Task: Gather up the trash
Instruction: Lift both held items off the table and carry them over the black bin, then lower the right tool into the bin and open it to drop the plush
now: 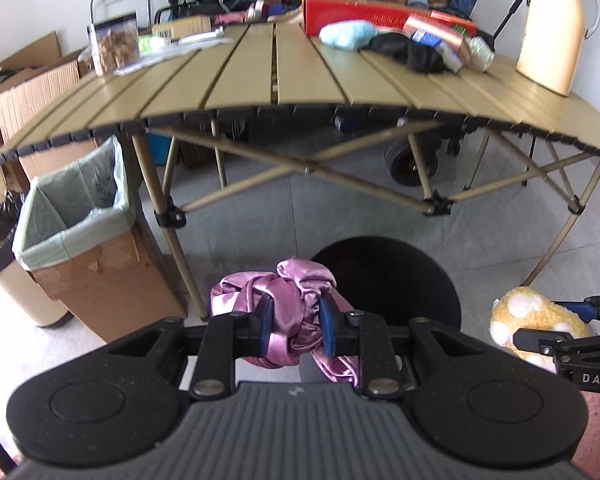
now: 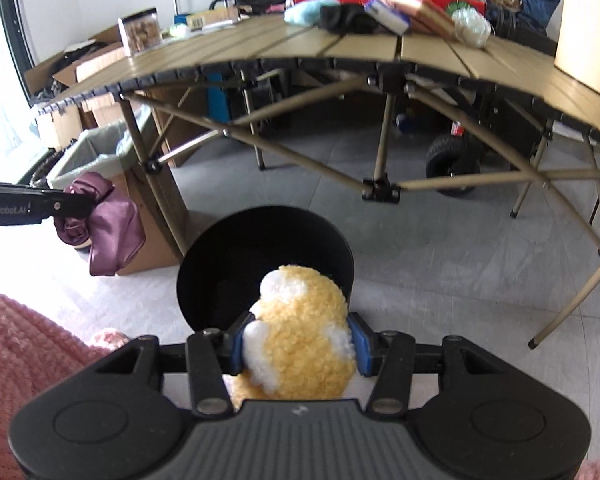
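a slatted folding table (image 1: 260, 76) crowded with clutter fills the far side; at near left beside its leg stands a cardboard box (image 1: 100, 272) lined with a green bag, seemingly empty. a black bin (image 2: 266, 256) sits on the floor just ahead of both grippers. the right gripper (image 2: 300, 342) pinches a yellow plush toy (image 2: 300, 344) at the bin's near rim, the closer of the two; the left gripper (image 1: 294, 326) pinches a pink satin cloth (image 1: 288, 304) just left of it.

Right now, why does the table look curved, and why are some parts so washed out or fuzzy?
Left wrist view: the fisheye lens bows the tan slatted folding table into an arc; its far clutter is slightly soft. Right wrist view: the same bend, bright daylight bleaches the left edge, and the fluffy yellow-and-white plush item close to the lens looks a little blurred.
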`<state>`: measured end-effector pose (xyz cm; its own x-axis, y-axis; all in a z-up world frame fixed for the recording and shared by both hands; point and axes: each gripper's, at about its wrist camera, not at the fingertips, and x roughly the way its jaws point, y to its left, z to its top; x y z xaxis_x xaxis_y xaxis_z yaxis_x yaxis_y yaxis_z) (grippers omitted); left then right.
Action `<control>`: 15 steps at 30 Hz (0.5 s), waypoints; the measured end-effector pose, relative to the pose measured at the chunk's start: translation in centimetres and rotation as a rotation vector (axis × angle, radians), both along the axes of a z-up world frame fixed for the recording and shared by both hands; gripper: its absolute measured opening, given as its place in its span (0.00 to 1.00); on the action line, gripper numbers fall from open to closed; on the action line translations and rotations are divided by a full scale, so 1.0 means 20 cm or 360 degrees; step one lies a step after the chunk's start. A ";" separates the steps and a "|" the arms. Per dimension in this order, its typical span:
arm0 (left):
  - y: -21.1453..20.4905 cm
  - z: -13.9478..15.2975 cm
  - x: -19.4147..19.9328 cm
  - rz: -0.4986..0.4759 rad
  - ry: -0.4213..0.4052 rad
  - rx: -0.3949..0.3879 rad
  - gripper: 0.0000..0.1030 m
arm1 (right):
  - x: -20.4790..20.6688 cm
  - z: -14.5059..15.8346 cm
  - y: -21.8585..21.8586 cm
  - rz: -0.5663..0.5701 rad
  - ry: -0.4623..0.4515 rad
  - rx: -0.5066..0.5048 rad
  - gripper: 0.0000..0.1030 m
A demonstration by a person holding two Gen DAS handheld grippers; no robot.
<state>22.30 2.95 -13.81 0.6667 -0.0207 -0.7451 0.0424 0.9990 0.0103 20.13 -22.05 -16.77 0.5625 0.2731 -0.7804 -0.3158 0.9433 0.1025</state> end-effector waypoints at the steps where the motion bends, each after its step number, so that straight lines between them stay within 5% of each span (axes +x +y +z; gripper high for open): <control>1: 0.00 -0.01 0.01 0.0004 0.0018 0.0001 0.23 | 0.01 -0.01 0.00 -0.0004 0.0016 -0.0004 0.47; 15: 0.02 -0.14 0.10 0.0054 0.0117 0.0058 0.23 | 0.11 -0.12 0.08 0.0040 0.0134 -0.0055 0.47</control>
<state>24.24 3.30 -16.59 0.6098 0.0289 -0.7920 0.0105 0.9990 0.0445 22.38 -20.52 -19.19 0.4878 0.2584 -0.8338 -0.3308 0.9387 0.0973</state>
